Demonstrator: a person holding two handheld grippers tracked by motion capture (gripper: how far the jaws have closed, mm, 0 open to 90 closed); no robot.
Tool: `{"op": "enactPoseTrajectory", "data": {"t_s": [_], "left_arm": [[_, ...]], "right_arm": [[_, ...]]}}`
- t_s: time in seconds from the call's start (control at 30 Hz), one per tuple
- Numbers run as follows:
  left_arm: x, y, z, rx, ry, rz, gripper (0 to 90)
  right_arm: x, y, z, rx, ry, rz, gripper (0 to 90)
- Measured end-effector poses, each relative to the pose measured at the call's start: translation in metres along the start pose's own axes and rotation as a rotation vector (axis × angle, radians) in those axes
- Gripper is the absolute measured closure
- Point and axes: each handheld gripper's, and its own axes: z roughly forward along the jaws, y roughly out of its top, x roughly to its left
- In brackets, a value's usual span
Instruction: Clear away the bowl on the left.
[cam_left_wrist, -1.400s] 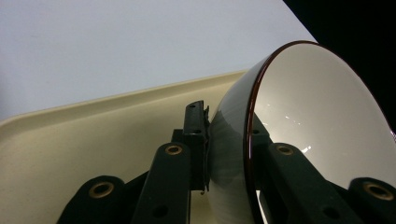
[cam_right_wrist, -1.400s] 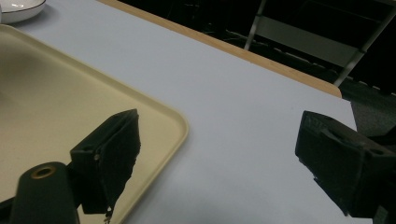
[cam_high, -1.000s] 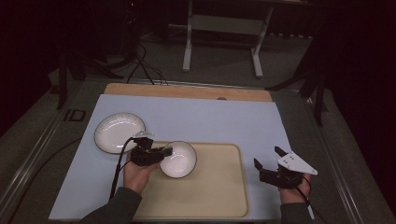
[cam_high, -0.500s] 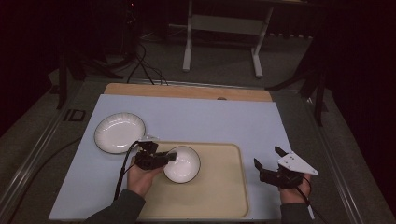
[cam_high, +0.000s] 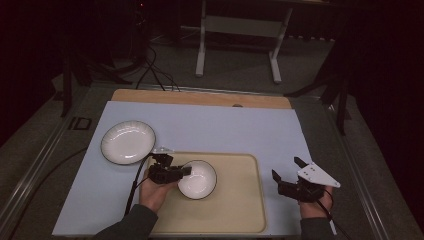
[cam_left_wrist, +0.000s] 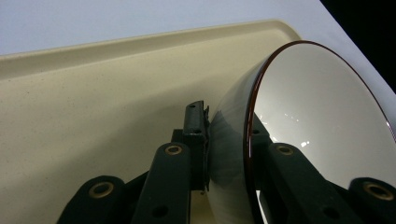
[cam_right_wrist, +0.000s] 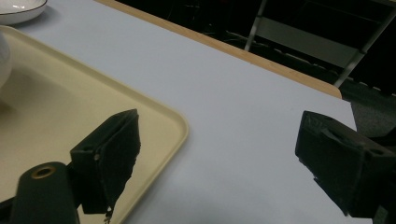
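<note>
Farthest left on the pale blue table top (cam_high: 210, 130), a white plate (cam_high: 128, 142) with a thin dark rim lies flat, just beyond the near-left corner of the tray and apart from everything else. Next to it comes the left gripper (cam_high: 186, 171), held in the person's left hand (cam_high: 155, 191) with its black cable curving back toward the near edge of the table; its jaws are clamped on the left rim of a white bowl (cam_high: 198, 179). In the left gripper view one pad presses the bowl's (cam_left_wrist: 322, 116) outer wall and the other lies against the inside, the dark-edged rim pinched between them (the jaws are nearly as closed as they get). The bowl is over the left half of the beige tray (cam_high: 240, 200); whether its base rests fully on the tray or is tipped a little cannot be told from the high view. The tray lies on the near middle of the table, its right half bare. Well to the right, off the tray and near the table's right edge, the right gripper (cam_high: 287, 170) is held in the right hand (cam_high: 315, 200), with its grey three-cornered plate on top. Its jaws stand wide apart with nothing between them, and in the right gripper view they frame the tray's (cam_right_wrist: 140, 116) rounded corner and bare table beyond.
</note>
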Motion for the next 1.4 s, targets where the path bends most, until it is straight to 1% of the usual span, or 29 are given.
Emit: {"op": "enactPoseTrajectory", "data": {"t_s": [0.17, 0.37, 0.43, 0.53, 0.67, 0.77, 0.9, 1.0, 1.13, 1.23, 1.33, 1.4], "left_arm": [[0.001, 0.000, 0.004, 0.019, 0.003, 0.010, 78.5], [0.000, -0.003, 0.012, 0.042, 0.030, 0.021, 78.5], [0.001, -0.003, 0.013, 0.043, 0.024, 0.011, 78.6], [0.001, -0.003, 0.014, 0.046, 0.033, 0.015, 78.9], [0.000, -0.004, 0.018, 0.049, 0.070, 0.036, 79.4], [0.002, -0.004, 0.019, 0.049, 0.065, 0.029, 79.3], [0.002, -0.003, 0.017, 0.038, 0.068, 0.039, 78.0], [0.003, -0.002, 0.014, 0.025, 0.075, 0.039, 72.8], [0.003, -0.001, 0.009, 0.013, 0.094, 0.042, 65.7], [0.003, 0.000, 0.005, 0.001, 0.113, 0.051, 59.7], [0.004, 0.002, -0.001, 0.000, 0.125, 0.063, 54.9], [0.004, 0.003, -0.005, -0.013, 0.128, 0.072, 52.9]], "right_arm": [[0.000, 0.000, 0.000, 0.000, 0.000, 0.000, 13.5], [0.000, 0.000, 0.000, -0.001, -0.001, 0.000, 13.5], [0.000, 0.000, 0.000, -0.001, -0.001, 0.000, 13.5], [0.000, 0.000, 0.000, 0.000, 0.000, 0.000, 13.5], [0.000, 0.000, 0.000, 0.001, 0.001, -0.004, 13.5], [0.000, 0.000, 0.000, 0.001, 0.000, -0.003, 13.5], [0.000, 0.000, 0.000, 0.002, 0.000, -0.003, 13.5], [0.000, 0.000, 0.000, 0.001, 0.001, -0.005, 13.5], [0.000, 0.000, 0.000, 0.001, 0.000, -0.003, 13.5], [0.000, 0.000, 0.000, 0.001, 0.000, -0.004, 13.5], [0.000, 0.000, 0.000, 0.002, 0.001, -0.004, 13.5], [0.000, 0.000, 0.000, 0.002, 0.002, -0.003, 13.5]]}}
